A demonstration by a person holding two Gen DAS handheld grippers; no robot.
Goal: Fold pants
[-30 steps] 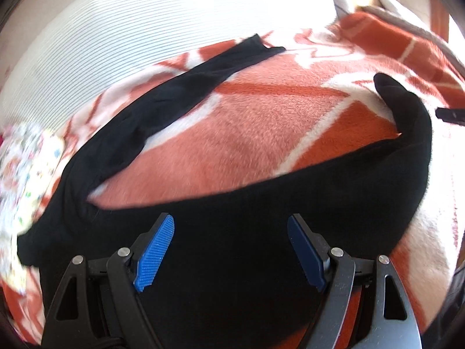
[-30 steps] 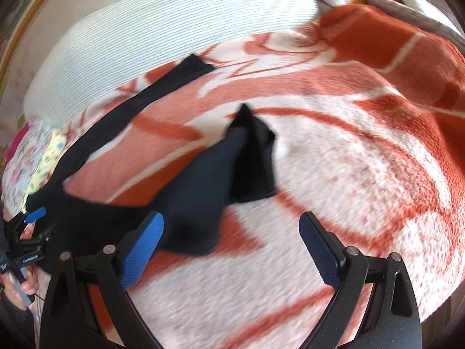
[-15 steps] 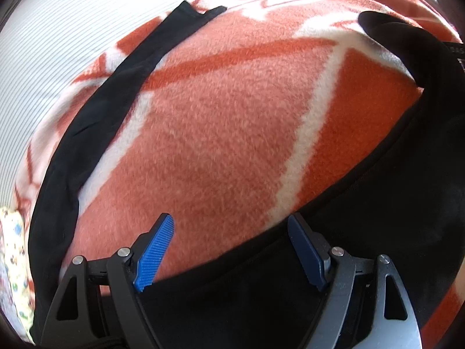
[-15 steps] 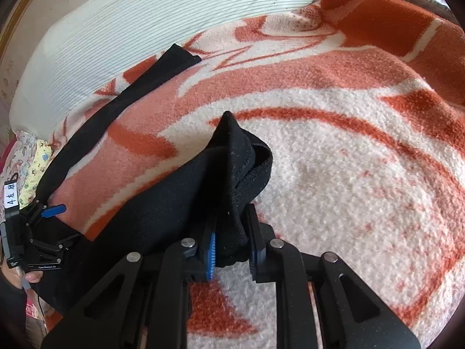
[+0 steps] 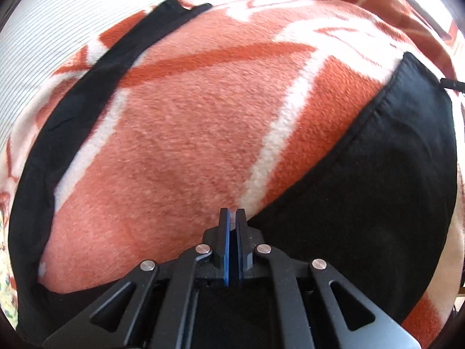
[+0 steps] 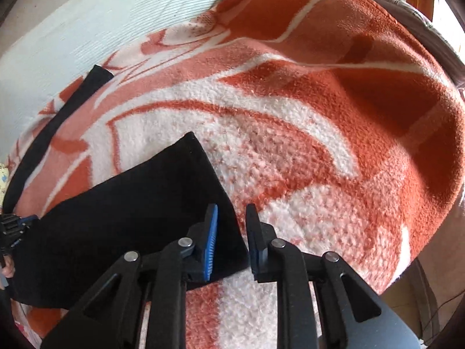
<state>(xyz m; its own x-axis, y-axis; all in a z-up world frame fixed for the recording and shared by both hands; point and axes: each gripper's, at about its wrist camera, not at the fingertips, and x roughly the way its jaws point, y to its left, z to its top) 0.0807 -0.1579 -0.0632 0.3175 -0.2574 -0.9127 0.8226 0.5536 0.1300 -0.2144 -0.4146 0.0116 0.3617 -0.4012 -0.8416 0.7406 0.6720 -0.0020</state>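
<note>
Black knit pants (image 5: 377, 203) lie spread across an orange-and-white fleece blanket (image 5: 189, 133) on the bed, the two legs splayed apart with bare blanket between them; one leg (image 5: 96, 72) runs up the left side of my left wrist view toward a white ribbed bedcover (image 5: 58, 20), the other sweeps up the right. My left gripper (image 5: 232, 218) has just clamped down, its blue pads pressed together at the crotch edge of the garment; whether any cloth is caught between them I cannot tell, as the tips show only a thin dark slit. In the right wrist view, my right gripper (image 6: 232, 218) stands at the hem of the nearer leg (image 6: 130, 209), whose cuff now lies flat and squared on the blanket (image 6: 319, 145); its jaws have just eased slightly apart, the hem's edge lying in the gap between them, the blue left pad against the cloth and the right pad clear of it. At the far left edge of that view my left gripper's (image 6: 11, 226) black frame shows, a hand below it.
</note>
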